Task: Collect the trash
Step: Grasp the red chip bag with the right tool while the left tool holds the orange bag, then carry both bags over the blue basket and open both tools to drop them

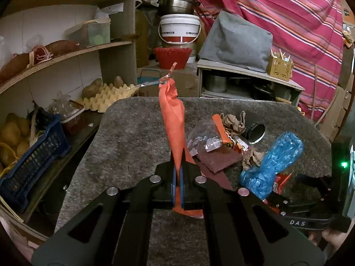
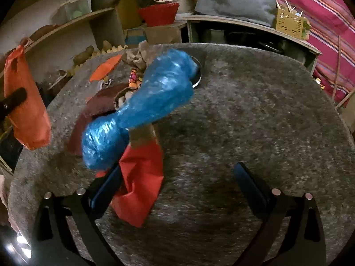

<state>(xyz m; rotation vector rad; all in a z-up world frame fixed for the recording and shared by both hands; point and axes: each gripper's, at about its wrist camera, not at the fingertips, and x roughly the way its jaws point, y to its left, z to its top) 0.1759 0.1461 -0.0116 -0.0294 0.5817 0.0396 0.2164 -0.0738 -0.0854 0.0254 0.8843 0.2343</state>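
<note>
My left gripper (image 1: 178, 155) is shut on an orange bag (image 1: 173, 115) that stands up from its jaws above the grey felt table (image 1: 137, 128); the bag also shows at the left of the right wrist view (image 2: 24, 102). A trash pile lies on the table: a blue plastic bag (image 1: 273, 161), crumpled brown paper (image 1: 235, 120), a snack wrapper (image 1: 228, 136), clear plastic (image 1: 203, 137) and a dark red sheet (image 1: 218, 158). My right gripper (image 2: 179, 173) is open, its left finger touching red paper (image 2: 139, 184) next to the blue bag (image 2: 142, 104).
A round metal hole (image 1: 257, 132) sits in the table behind the pile. Shelves at the left hold an egg tray (image 1: 106, 97), potatoes and a blue crate (image 1: 33, 159). A white bucket (image 1: 179, 27), a red basket (image 1: 173, 56) and a low cabinet (image 1: 248, 82) stand behind.
</note>
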